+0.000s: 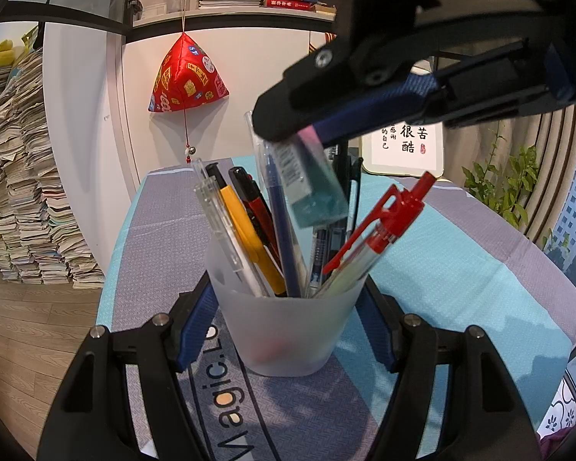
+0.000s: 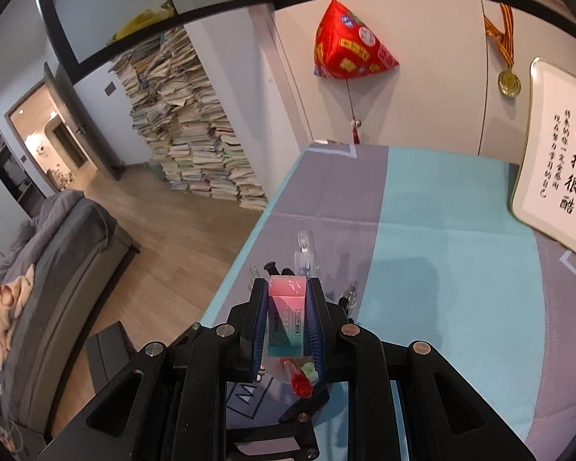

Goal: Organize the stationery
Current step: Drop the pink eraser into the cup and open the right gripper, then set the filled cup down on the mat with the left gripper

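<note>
Stability comes from our left gripper (image 1: 288,330), jaws clamping the frosted translucent plastic pen cup (image 1: 288,330) on the surface (image 1: 460,276). Our right gripper (image 2: 288,319), jaws pinching the pink-and-teal wrapped eraser (image 2: 286,320), holds it directly above the cup for dropping in.

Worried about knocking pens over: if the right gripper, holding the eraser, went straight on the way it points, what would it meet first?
Probably the pens standing in the frosted cup: the right gripper holds the eraser just above their tops, though depth is unclear.
</note>
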`<state>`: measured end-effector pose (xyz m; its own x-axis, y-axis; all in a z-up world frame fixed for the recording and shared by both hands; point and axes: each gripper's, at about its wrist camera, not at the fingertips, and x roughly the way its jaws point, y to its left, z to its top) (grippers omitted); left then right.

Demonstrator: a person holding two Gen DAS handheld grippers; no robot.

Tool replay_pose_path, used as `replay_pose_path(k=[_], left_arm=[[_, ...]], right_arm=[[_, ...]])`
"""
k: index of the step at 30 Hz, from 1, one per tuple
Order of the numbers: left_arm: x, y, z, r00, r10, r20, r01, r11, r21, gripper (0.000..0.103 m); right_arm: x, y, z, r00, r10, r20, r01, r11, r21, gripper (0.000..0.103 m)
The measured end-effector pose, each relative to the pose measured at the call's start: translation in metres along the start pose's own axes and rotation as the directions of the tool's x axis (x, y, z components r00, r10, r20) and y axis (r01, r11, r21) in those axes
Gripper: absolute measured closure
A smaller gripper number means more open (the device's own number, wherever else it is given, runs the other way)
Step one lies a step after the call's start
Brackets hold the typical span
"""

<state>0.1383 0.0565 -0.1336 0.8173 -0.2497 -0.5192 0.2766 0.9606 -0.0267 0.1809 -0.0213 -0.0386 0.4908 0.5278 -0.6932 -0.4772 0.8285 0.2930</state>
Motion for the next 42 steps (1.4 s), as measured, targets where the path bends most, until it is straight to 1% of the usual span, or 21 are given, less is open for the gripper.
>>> replay_pose_path(k=[7, 20, 27, 31, 33, 34, 36, 39, 42], left_arm=[[0.000, 0.000, 0.000, 1.000, 0.001, -0.001, -0.001, 1.000, 0.000, 0.034], [-0.001, 0.002, 0.001, 1.000, 0.001, -0.001, -0.001, 1.000, 0.003, 0.034], [-0.001, 0.001, 0.001, 1.000, 0.002, 0.000, -0.002, 1.000, 0.007, 0.035], [-0.002, -0.003, 0.002, 1.000, 0.019, 0.007, -0.020, 0.999, 0.036, 0.034], [-0.006, -0.006, 0.003, 0.998, 0.036, 0.042, -0.038, 0.998, 0.046, 0.034], [-0.010, -0.007, 0.005, 0.997, 0.034, 0.068, -0.037, 0.998, 0.045, 0.032], [-0.015, -0.008, 0.009, 0.996, 0.027, 0.087, -0.031, 0.999, 0.042, 0.028], [-0.013, -0.010, 0.013, 0.996, 0.037, 0.075, -0.041, 0.997, 0.058, 0.026], [-0.009, -0.011, 0.012, 0.996, 0.059, 0.064, -0.064, 0.994, 0.084, 0.024]], right_arm=[[0.002, -0.004, -0.003, 1.000, 0.012, -0.011, -0.012, 1.000, 0.019, 0.082], [-0.026, -0.021, -0.009, 1.000, 0.001, 0.023, -0.002, 0.999, 0.049, 0.082], [-0.045, -0.035, -0.024, 0.999, -0.011, 0.030, 0.009, 0.997, 0.081, 0.082], [-0.052, -0.046, -0.035, 0.999, -0.031, 0.031, 0.028, 0.995, 0.097, 0.082], [-0.052, -0.053, -0.040, 0.999, -0.044, 0.028, 0.041, 0.993, 0.111, 0.082], [-0.052, -0.057, -0.043, 0.998, -0.051, 0.023, 0.048, 0.992, 0.120, 0.082], [-0.048, -0.066, -0.048, 0.998, -0.064, 0.007, 0.062, 0.988, 0.139, 0.082], [-0.042, -0.075, -0.053, 0.998, -0.069, -0.015, 0.070, 0.984, 0.163, 0.082], [-0.040, -0.086, -0.061, 0.998, -0.055, -0.026, 0.059, 0.980, 0.191, 0.081]])
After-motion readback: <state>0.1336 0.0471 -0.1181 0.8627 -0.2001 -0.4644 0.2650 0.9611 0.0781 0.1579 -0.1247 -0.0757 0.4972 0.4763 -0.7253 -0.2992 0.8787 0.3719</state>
